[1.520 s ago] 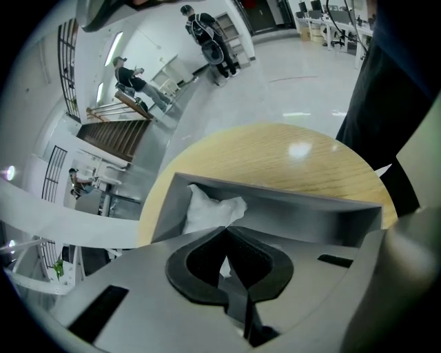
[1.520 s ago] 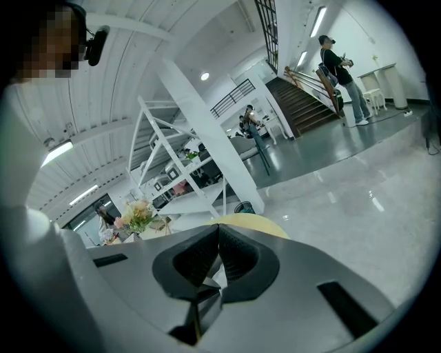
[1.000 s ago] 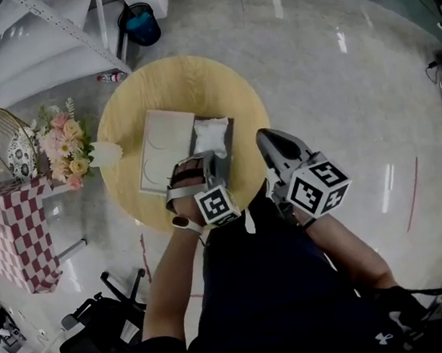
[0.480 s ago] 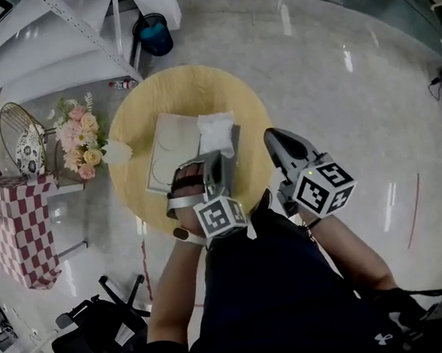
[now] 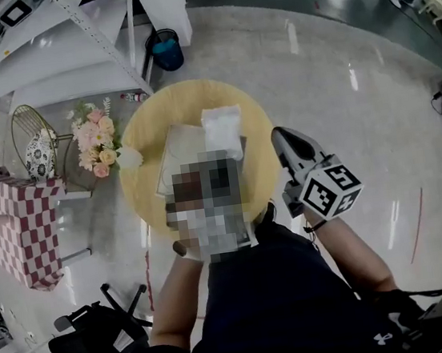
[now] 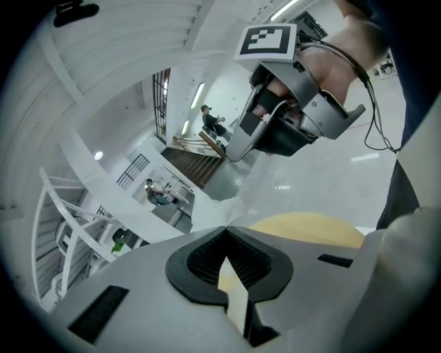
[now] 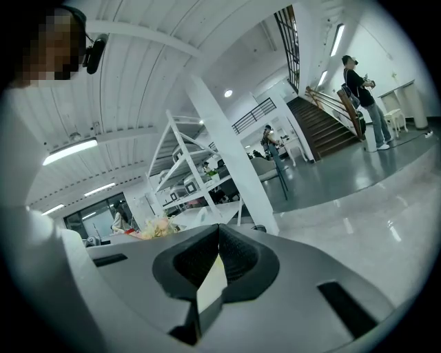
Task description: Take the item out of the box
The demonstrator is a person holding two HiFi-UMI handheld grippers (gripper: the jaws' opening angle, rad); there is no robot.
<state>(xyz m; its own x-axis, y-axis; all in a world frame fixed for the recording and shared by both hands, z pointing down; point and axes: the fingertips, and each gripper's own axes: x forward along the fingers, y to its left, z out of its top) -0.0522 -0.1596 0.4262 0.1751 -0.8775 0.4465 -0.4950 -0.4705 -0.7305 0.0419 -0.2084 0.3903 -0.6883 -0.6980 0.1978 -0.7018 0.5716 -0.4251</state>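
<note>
Black pads on my left gripper point(image 6: 225, 231) are pressed together with nothing between them. It's up off the table point(image 5: 146, 191), and a patch covers it in the head view.

Box point(image 5: 185, 146) sits open mid-table, its pale left half lying flat. Item point(image 5: 223, 127) is a white pouch that looks to be in the right half of the box, toward the far edge. It's not out yet and neither gripper touches it.

Right gripper point(image 5: 278, 134) hangs just right of the box, over the table's edge. Its jaws are also closed on nothing.

Handling, my guess:
- **Feel:** the item looks soft, puffy and light. The wrap is plastic or fabric, probably a bit slick.
- **Shape:** it won't hold form and will sag or fold if pinched at a corner.
- **Fragility:** no sign of it, but I can't tell the contents.
- **Grab point:** come over a puffed side or the near short edge and take a decent fold of material, not just the outer skin, or it slips.
- **Box:** it looks like light card and may lift with the item. I'd pin the flat half or the wall with the left and pull with the right.
- **First step:** both sets of fingers need opening.
</note>
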